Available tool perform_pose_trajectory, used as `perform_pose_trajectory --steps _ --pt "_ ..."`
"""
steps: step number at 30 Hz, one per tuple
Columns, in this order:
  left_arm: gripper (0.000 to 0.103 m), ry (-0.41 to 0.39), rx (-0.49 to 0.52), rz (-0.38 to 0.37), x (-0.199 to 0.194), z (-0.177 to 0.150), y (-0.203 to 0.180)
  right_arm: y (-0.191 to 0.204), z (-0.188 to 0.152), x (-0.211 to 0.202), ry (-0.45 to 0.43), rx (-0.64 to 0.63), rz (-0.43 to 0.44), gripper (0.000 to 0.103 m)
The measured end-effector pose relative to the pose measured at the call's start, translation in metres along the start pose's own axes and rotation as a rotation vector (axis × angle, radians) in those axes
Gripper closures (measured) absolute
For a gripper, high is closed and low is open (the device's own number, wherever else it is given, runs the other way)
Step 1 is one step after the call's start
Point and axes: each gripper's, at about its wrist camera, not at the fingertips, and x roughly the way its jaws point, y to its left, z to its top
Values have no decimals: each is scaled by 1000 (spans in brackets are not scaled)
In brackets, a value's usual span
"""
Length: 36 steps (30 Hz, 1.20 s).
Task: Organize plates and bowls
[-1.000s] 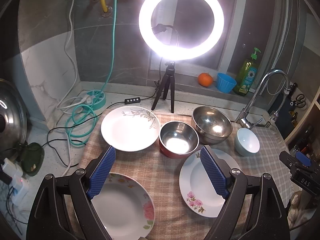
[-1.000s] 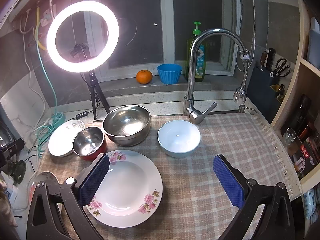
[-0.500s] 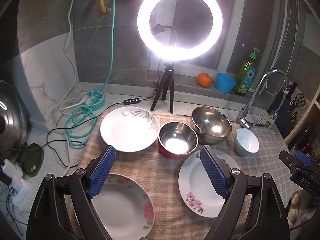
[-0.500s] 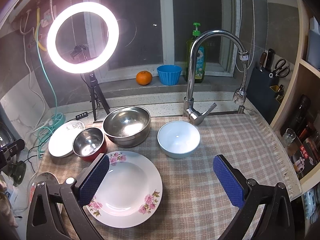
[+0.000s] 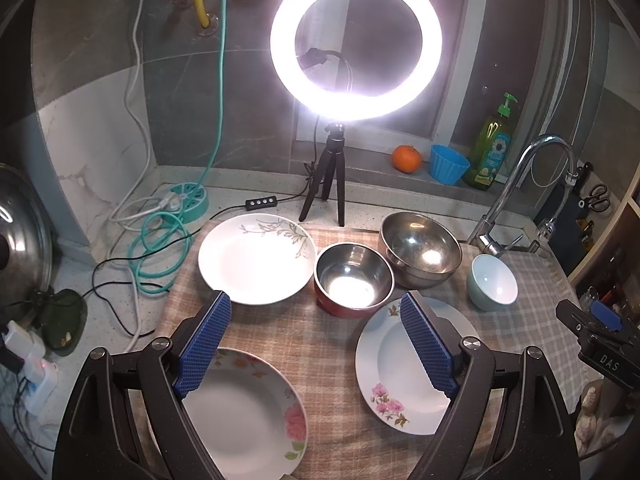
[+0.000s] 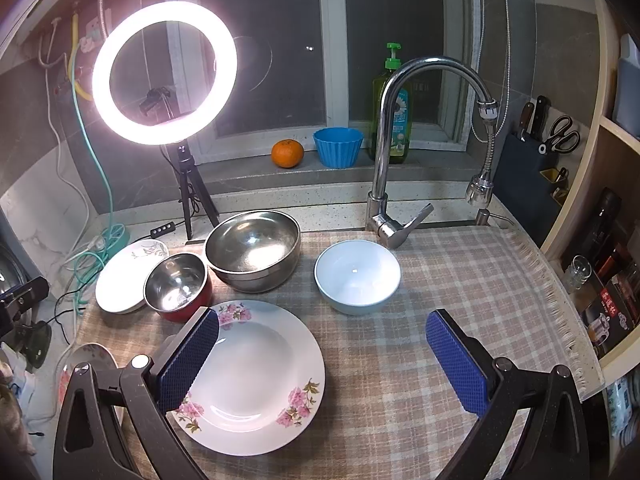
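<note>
Your left gripper [image 5: 316, 344] hangs with its jaws spread wide and nothing between them; your right gripper [image 6: 324, 360] is likewise released and empty. Nothing is stacked yet, so I judge the sorting has not begun.

Nearest to you on the left lies the rose plate [image 5: 244, 416], partly under your left gripper's left finger, on the checked cloth [image 5: 320, 344]. To its right, well apart, lies the pink-flowered plate [image 6: 256, 376], flat on the cloth; in the right wrist view its left rim sits under your right gripper's left pad while the right pad hangs over bare cloth. So this plate lies left of the right jaws' centre, and right of the left jaws' centre. Plates are round, so no long axis matters; what counts is which rim edge you approach.

Farther off stand the bowls in a row: the red-sided steel bowl [image 5: 352, 278] just beyond the gap between the two near plates, the large steel bowl [image 5: 420, 248] touching or nearly touching its right side, and the pale blue bowl [image 6: 357, 276] farther right, apart from the others and closest to your right gripper. Far left lies the leaf-patterned plate [image 5: 256, 260], just beside the red-sided bowl.

Your left gripper is nearer the rose plate, your right nearer the pink-flowered plate and blue bowl. A flat rim on cloth will likely need a shallow, edge-on pinch.
</note>
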Motion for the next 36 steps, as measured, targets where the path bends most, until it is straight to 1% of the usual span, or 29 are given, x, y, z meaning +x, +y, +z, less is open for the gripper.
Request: perform_pose_trajectory --steps 26,36 --pt "16 3 15 -10 -1 -1 -6 -4 -3 1 2 -3 -6 0" --pt "16 22 24 -16 7 -4 -8 -6 -7 4 2 -9 -13 1"
